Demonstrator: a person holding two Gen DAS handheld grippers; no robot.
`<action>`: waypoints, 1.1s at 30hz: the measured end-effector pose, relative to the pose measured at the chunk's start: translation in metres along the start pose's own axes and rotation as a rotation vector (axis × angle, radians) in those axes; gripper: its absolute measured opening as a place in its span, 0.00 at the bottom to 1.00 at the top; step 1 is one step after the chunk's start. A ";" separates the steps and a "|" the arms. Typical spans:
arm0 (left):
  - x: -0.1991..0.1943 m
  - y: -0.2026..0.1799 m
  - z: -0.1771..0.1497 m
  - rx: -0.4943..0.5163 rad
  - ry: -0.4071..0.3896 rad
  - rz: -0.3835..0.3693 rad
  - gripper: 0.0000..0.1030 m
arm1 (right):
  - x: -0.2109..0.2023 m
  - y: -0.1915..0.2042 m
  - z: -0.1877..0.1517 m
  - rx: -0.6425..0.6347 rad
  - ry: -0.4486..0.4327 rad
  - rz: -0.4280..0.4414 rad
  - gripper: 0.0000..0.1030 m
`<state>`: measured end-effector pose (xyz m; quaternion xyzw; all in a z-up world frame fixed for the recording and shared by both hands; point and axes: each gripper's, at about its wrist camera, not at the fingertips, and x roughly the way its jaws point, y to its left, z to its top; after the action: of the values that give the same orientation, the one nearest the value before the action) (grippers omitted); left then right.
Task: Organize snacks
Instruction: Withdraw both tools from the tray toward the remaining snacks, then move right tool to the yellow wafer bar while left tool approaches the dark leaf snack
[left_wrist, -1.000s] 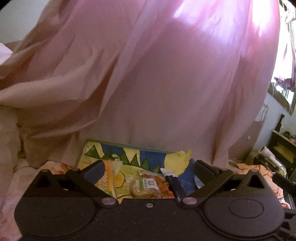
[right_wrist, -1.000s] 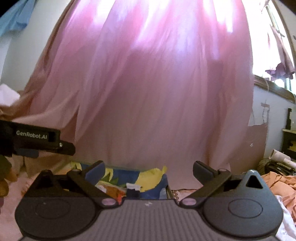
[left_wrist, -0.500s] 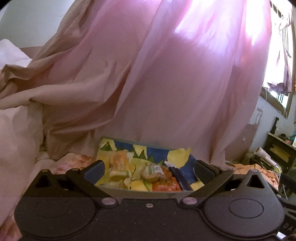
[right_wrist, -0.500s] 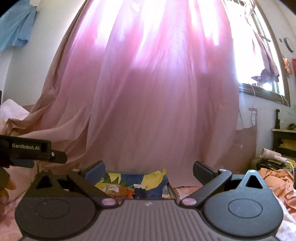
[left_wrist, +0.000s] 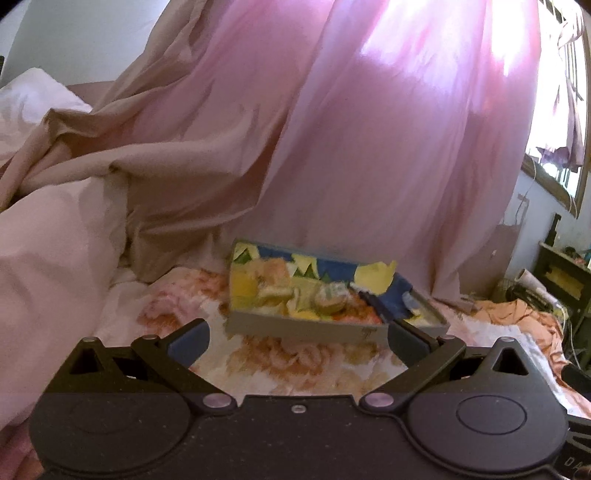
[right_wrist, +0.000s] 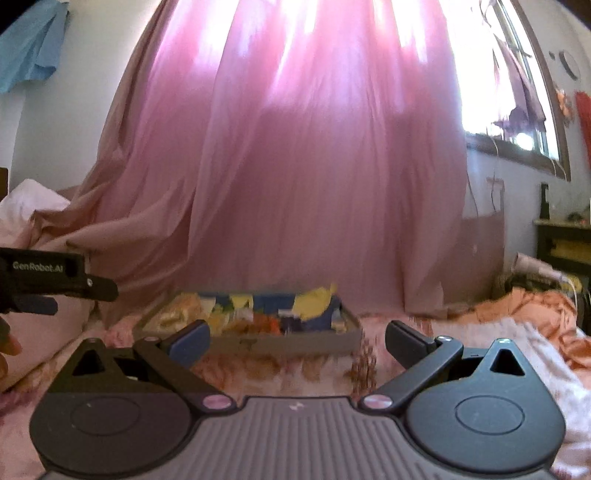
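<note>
I've pulled both tongs back from the tray (left_wrist: 303, 328): a second ago it filled the space between the fingers, now it sits ahead on the floral bed (left_wrist: 295, 365), apart from both. My left tongs (left_wrist: 297, 341) and right tongs (right_wrist: 297, 341) are spread wide and empty. The snacks (left_wrist: 317, 301) lie packed inside the tray, below the pink curtain (right_wrist: 295, 184). I judge the sorting finished or paused.
</note>
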<state>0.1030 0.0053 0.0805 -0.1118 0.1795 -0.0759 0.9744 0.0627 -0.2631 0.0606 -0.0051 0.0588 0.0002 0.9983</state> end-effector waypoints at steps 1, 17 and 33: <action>-0.002 0.003 -0.004 0.000 0.007 0.004 0.99 | -0.003 0.001 -0.004 0.009 0.014 0.000 1.00; -0.004 0.028 -0.053 0.058 0.140 0.031 0.99 | -0.012 0.026 -0.043 -0.029 0.199 0.049 1.00; 0.026 0.035 -0.085 0.137 0.311 0.008 0.99 | 0.017 0.029 -0.077 -0.033 0.434 0.078 1.00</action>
<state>0.0997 0.0179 -0.0137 -0.0315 0.3230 -0.1003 0.9405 0.0704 -0.2344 -0.0186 -0.0191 0.2724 0.0389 0.9612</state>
